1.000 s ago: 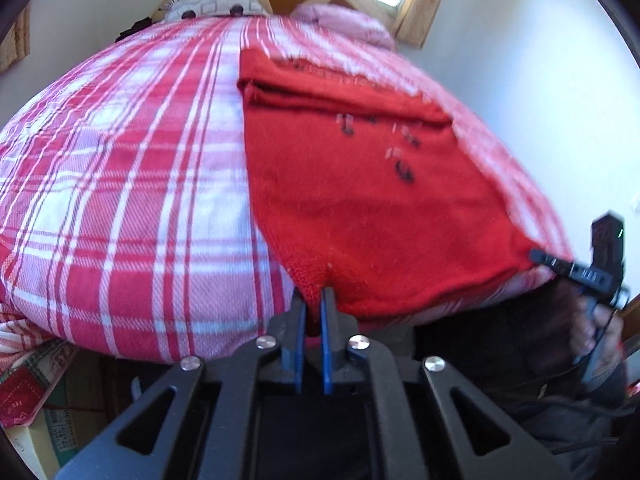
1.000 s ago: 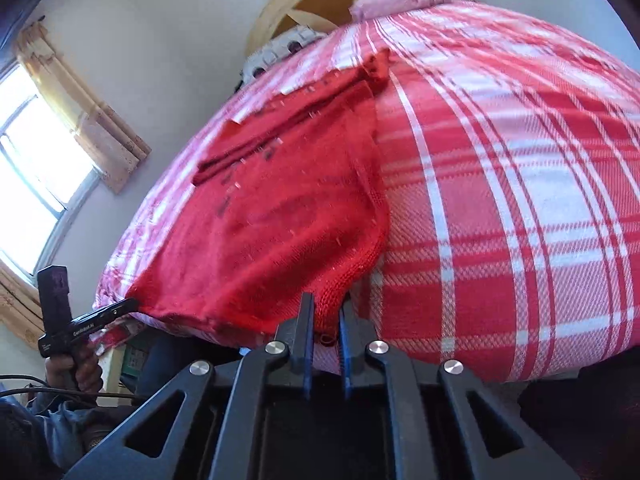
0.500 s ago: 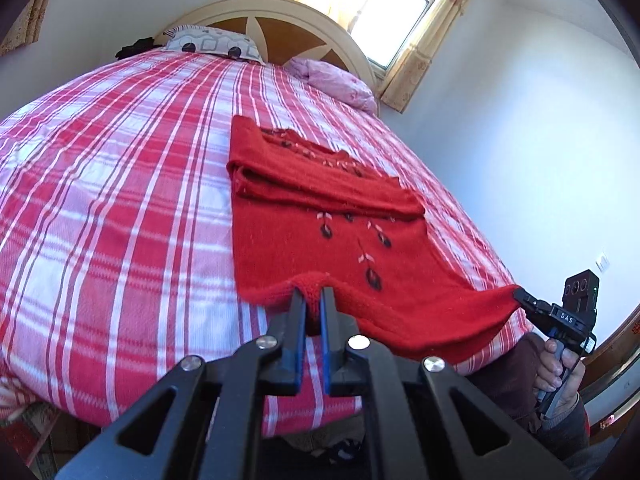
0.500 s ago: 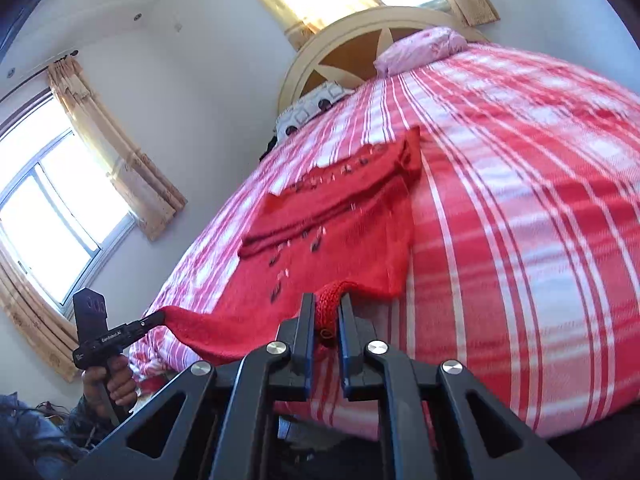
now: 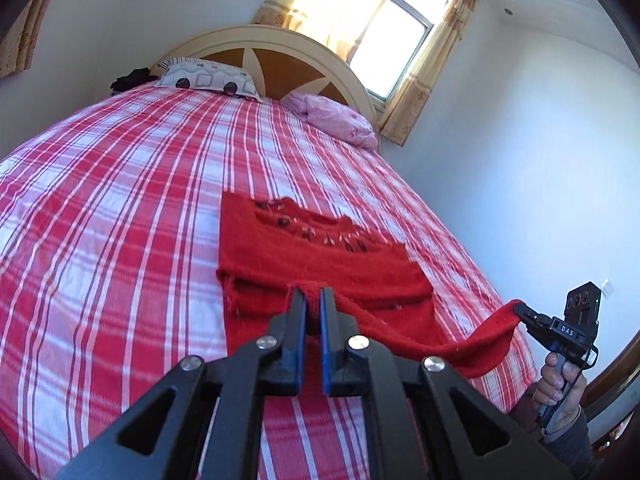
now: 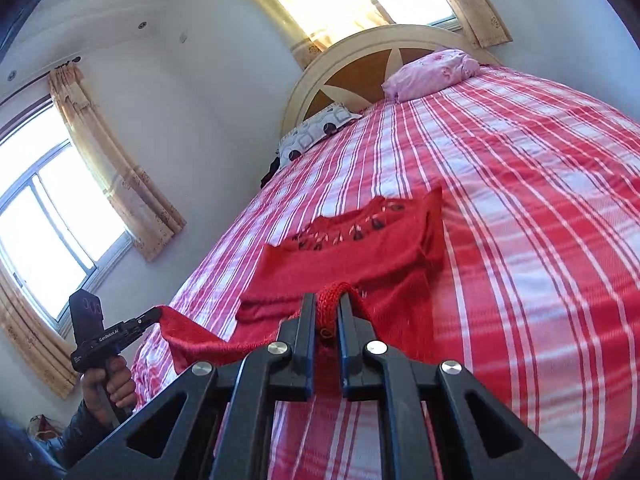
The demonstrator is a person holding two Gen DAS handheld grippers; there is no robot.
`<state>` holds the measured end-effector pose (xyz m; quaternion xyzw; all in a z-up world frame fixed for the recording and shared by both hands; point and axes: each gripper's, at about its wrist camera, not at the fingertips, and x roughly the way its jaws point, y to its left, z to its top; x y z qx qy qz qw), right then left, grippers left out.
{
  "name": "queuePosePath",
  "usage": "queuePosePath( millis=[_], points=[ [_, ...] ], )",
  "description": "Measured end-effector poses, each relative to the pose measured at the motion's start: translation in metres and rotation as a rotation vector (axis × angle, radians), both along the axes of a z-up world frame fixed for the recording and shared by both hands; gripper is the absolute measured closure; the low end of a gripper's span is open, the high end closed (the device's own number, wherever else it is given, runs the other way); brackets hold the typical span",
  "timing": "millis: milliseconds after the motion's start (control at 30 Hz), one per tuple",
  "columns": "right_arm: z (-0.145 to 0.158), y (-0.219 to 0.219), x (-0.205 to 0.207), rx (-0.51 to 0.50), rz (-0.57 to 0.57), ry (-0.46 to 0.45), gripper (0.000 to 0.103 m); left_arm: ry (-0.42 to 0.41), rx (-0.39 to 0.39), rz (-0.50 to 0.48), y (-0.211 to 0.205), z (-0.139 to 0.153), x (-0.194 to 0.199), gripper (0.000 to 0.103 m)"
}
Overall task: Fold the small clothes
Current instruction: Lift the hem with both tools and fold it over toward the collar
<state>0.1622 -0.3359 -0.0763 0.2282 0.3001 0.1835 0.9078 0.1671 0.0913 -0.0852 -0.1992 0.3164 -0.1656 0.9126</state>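
Across the near half of the bed (image 5: 120,208), on the red and white checked cover: a red knitted sweater (image 5: 320,260), sleeves folded over the chest, dark and pale beadwork around the neckline showing just beyond them. Lower hem lifted clear of the cover and stretched in a sagging line between both tools. Left gripper (image 5: 313,300) with fingers clenched on one hem corner, a small bunch of ribbed knit pinched between the blue pads. Right gripper (image 6: 327,312) likewise clamped tight on the opposite corner, a rolled loop of hem poking up between its fingers. Seen from the left wrist, right gripper (image 5: 520,310) out at the side, held by a hand (image 5: 560,384) on its grip. Farther up, against the round headboard (image 5: 280,48): a patterned pillow (image 5: 208,78) and a pink pillow (image 5: 332,118). Sunlit window with curtains behind.
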Motion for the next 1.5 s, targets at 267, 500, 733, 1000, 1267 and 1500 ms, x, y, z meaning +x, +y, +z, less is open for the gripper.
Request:
queuePosePath(
  millis=[267, 500, 733, 1000, 1267, 1500],
  points=[
    [0.014, 0.006, 0.069, -0.030, 0.001, -0.002, 0.095, -0.002, 0.001, 0.027, 0.002, 0.004, 0.064, 0.097],
    [0.010, 0.007, 0.122, -0.047, -0.003, 0.021, 0.095, 0.000, 0.019, 0.038, 0.001, 0.007, 0.111, 0.097],
    [0.007, 0.003, 0.187, -0.072, -0.027, 0.041, 0.095, 0.009, 0.018, 0.079, 0.005, 0.004, 0.167, 0.097],
    [-0.036, 0.004, 0.269, -0.110, -0.060, 0.136, 0.095, 0.126, 0.051, 0.107, -0.002, -0.047, 0.239, 0.097],
    [-0.097, -0.010, 0.325, -0.067, -0.078, 0.263, 0.094, 0.214, 0.048, 0.144, 0.004, -0.086, 0.271, 0.095],
    [-0.083, -0.027, 0.335, -0.056, -0.174, 0.207, 0.047, 0.248, -0.018, 0.266, 0.031, -0.090, 0.278, 0.074]
  ],
)
